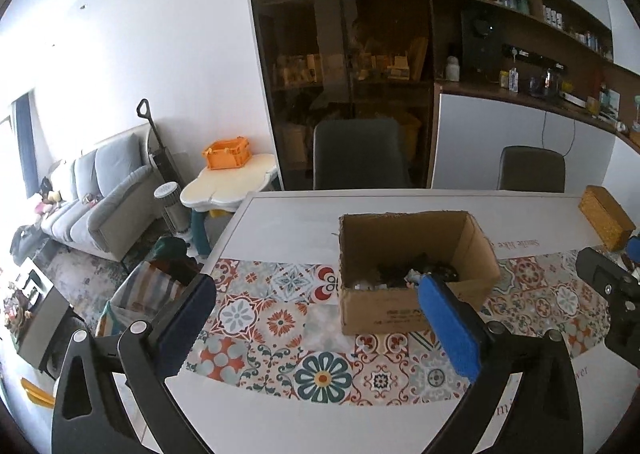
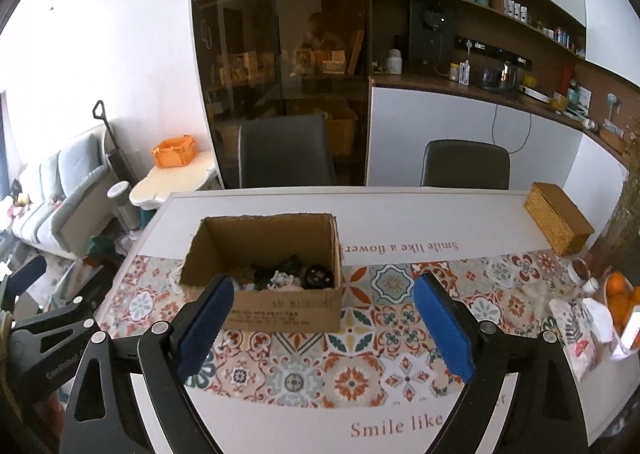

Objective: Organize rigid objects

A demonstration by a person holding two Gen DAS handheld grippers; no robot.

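Observation:
An open cardboard box (image 1: 416,294) stands on the patterned table mat (image 1: 280,318); it also shows in the right wrist view (image 2: 280,306). Dark and pale small objects (image 2: 292,274) lie in its bottom. My left gripper (image 1: 316,294) is open and empty, held above the mat just left of the box, its right finger over the box's front edge. My right gripper (image 2: 324,294) is open and empty, held above the mat in front of the box. The right gripper's body shows at the right edge of the left wrist view (image 1: 612,290).
A woven lidded basket (image 2: 558,217) sits at the table's far right. Oranges (image 2: 620,298), a small cup (image 2: 580,270) and a printed packet (image 2: 576,330) lie at the right edge. Two dark chairs (image 2: 286,151) stand behind the table. A striped bag (image 1: 148,294) sits left of the table.

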